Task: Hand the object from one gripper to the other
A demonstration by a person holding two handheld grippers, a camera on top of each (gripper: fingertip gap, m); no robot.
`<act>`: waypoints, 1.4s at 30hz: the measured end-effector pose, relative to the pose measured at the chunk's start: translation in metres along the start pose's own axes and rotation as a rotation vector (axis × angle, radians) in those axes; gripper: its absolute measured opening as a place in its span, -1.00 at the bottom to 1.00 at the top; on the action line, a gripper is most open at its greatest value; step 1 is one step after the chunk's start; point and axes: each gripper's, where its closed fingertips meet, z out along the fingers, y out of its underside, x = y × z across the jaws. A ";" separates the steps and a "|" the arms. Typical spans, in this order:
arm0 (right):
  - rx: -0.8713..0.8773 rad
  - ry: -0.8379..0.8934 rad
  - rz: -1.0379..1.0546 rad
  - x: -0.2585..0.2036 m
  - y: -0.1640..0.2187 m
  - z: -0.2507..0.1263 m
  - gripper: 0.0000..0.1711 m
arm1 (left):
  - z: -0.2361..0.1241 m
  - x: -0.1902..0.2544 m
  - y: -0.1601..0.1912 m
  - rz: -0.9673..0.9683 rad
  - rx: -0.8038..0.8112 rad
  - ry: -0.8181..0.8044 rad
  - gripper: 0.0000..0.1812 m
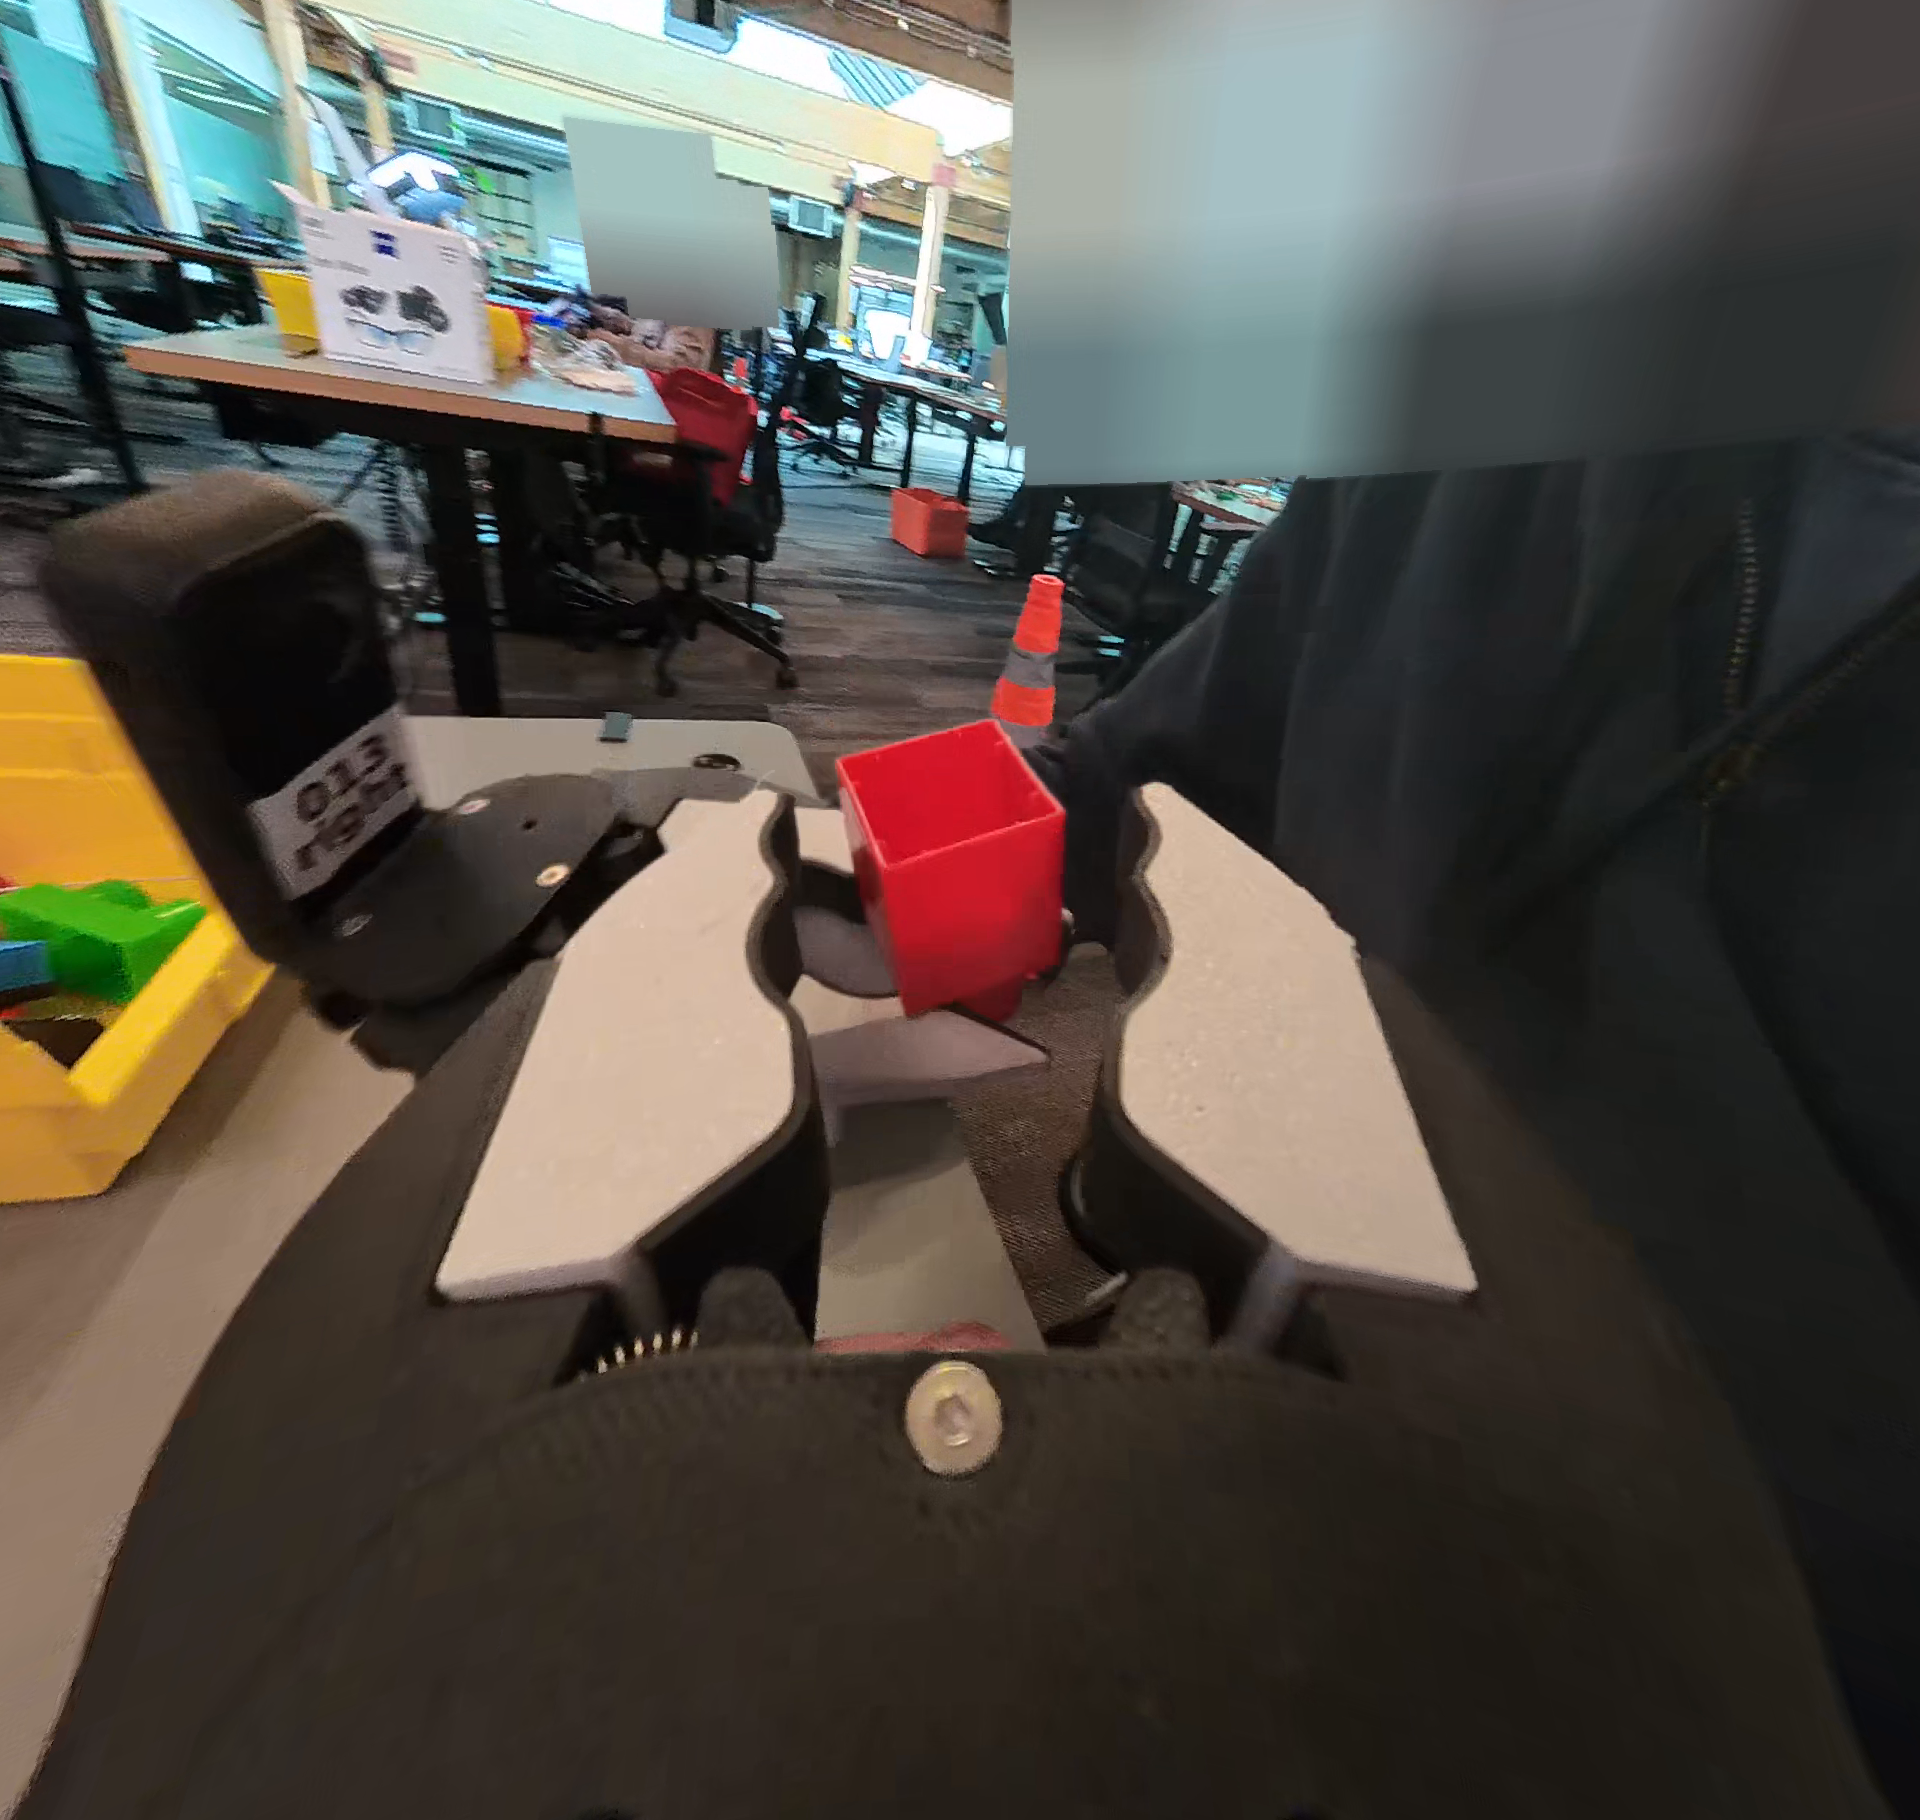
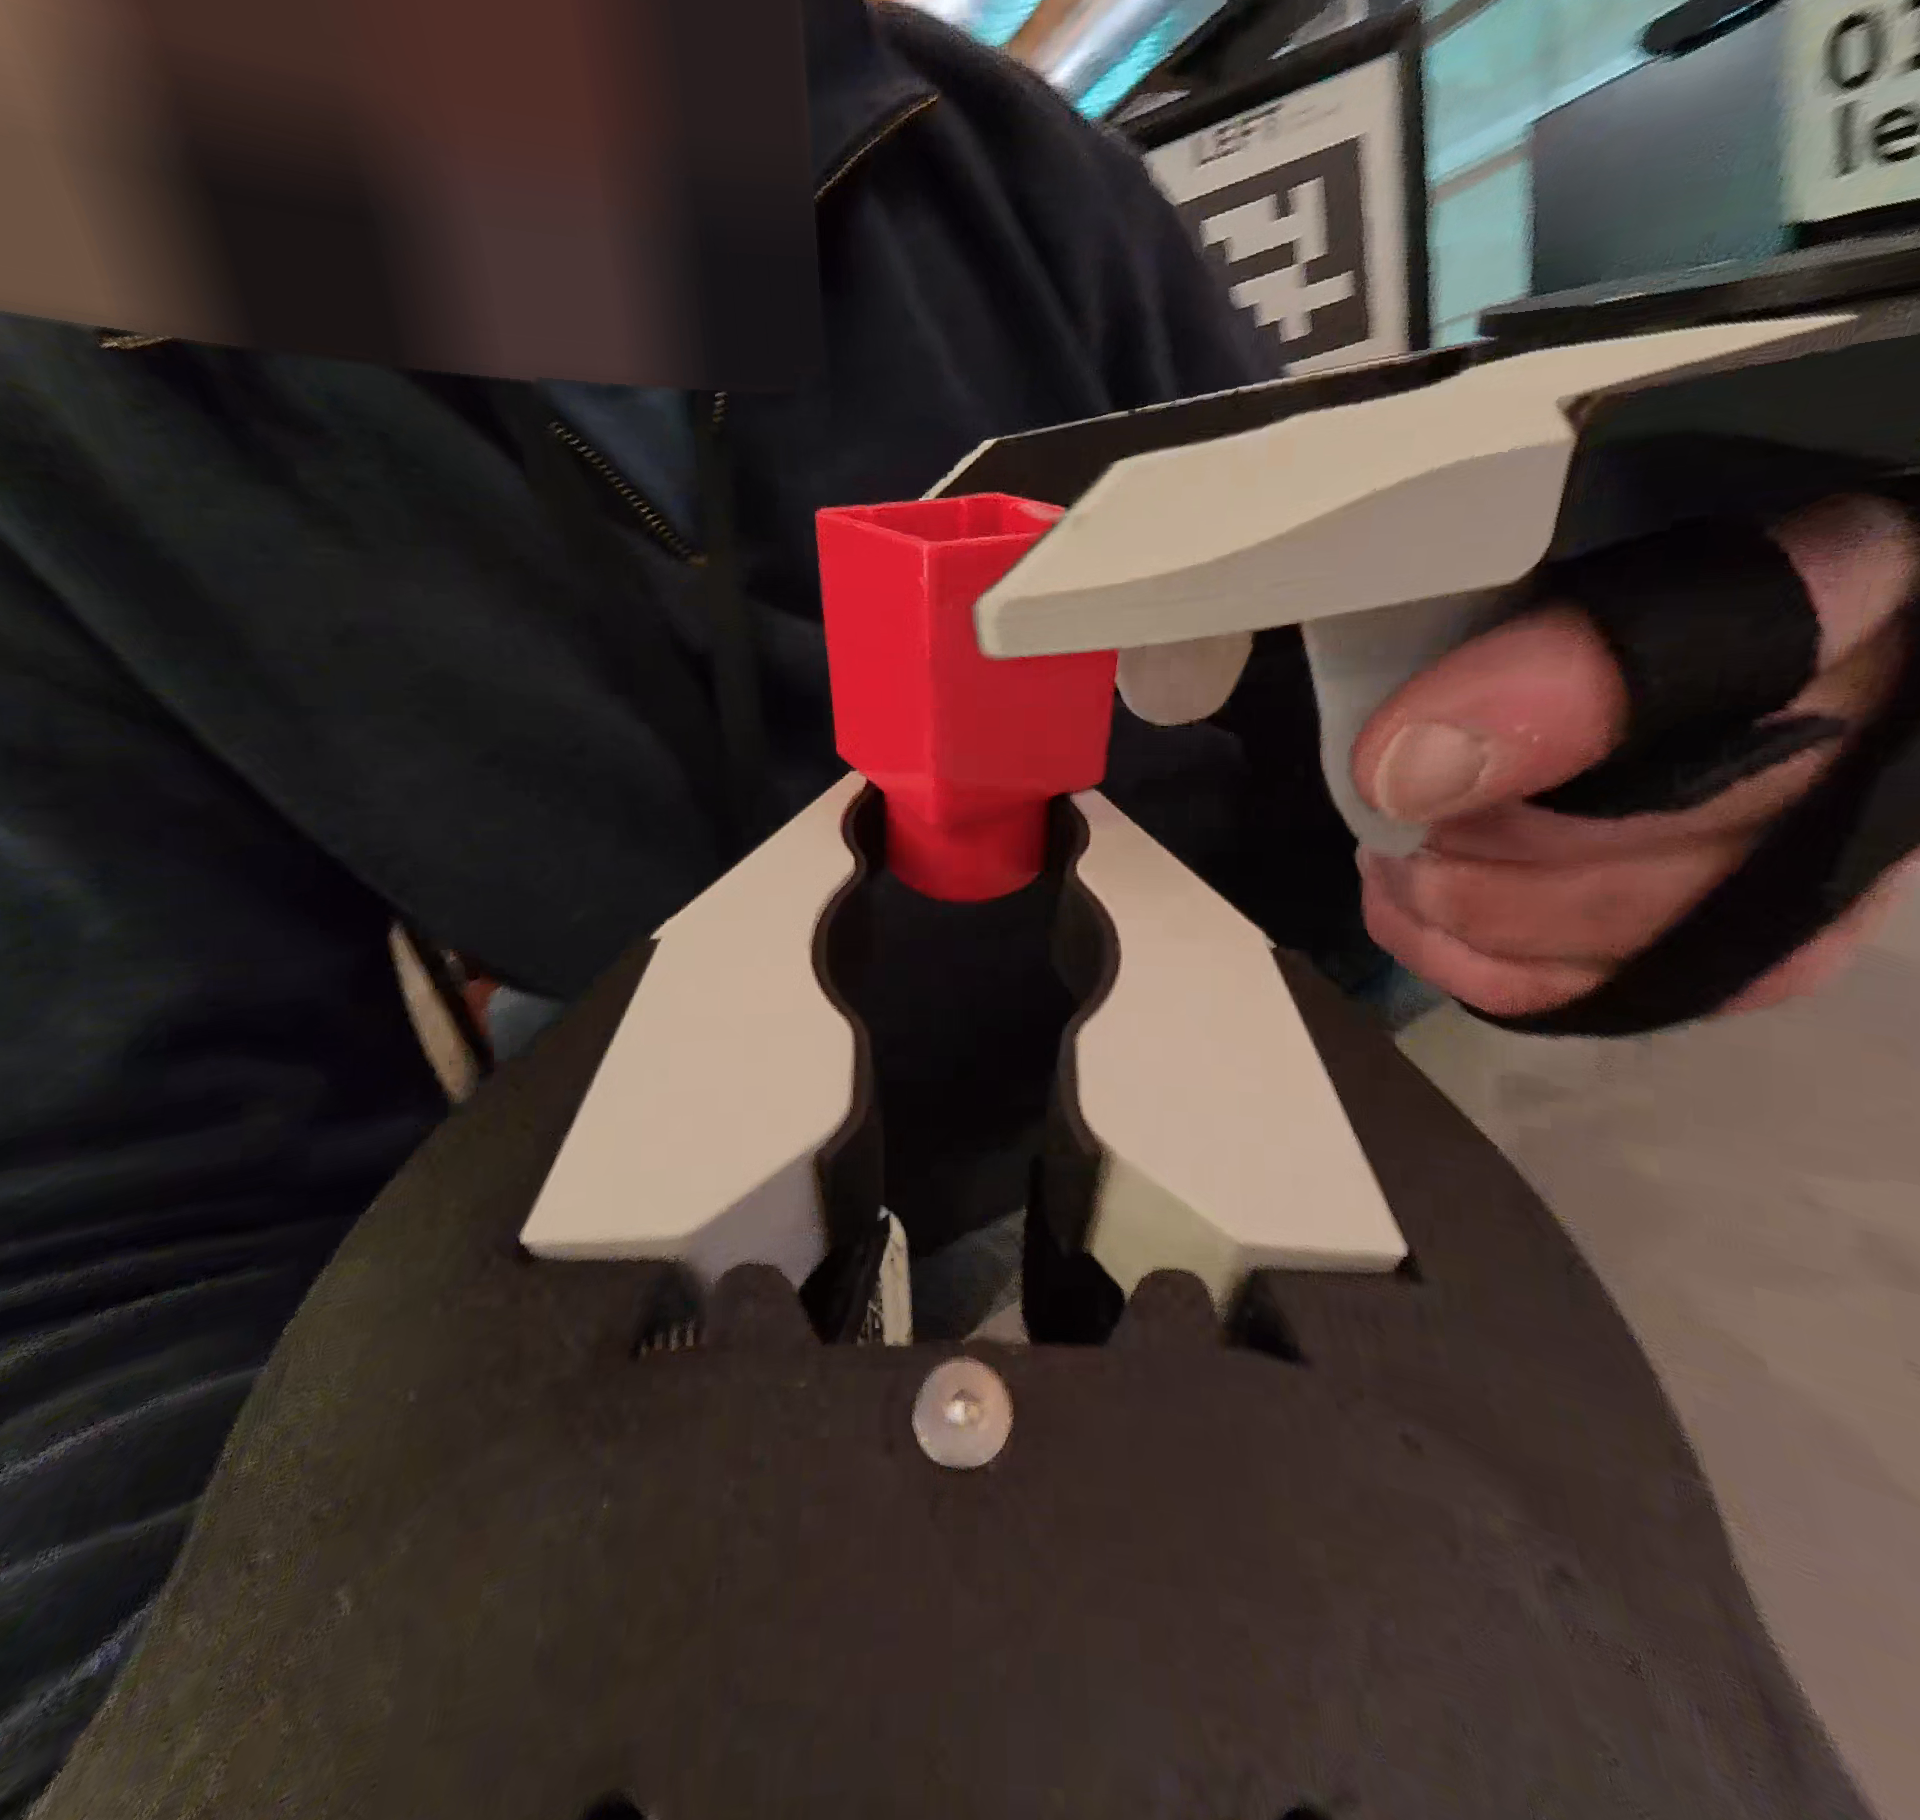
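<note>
Red square cup (image 2: 961,674), frame centre: your right gripper (image 2: 966,814) clamps its round base; your left gripper (image 1: 961,835) flanks it, fingers spread.

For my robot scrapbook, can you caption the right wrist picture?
Right gripper pinches the red cup's stem while the open left gripper straddles it.

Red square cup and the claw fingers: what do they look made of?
Red square cup: probably 3D-printed hard plastic, matte, with thin walls and faint layer lines. Right claw fingers: likely printed plastic too, with grainy matte pale-grey faces and black wavy inner edges, possibly a softer lining.
</note>
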 end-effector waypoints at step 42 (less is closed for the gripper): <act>-0.011 1.281 -0.363 0.071 -0.035 -0.079 -0.35 | -0.045 -0.062 -0.015 0.070 0.074 -0.587 -0.49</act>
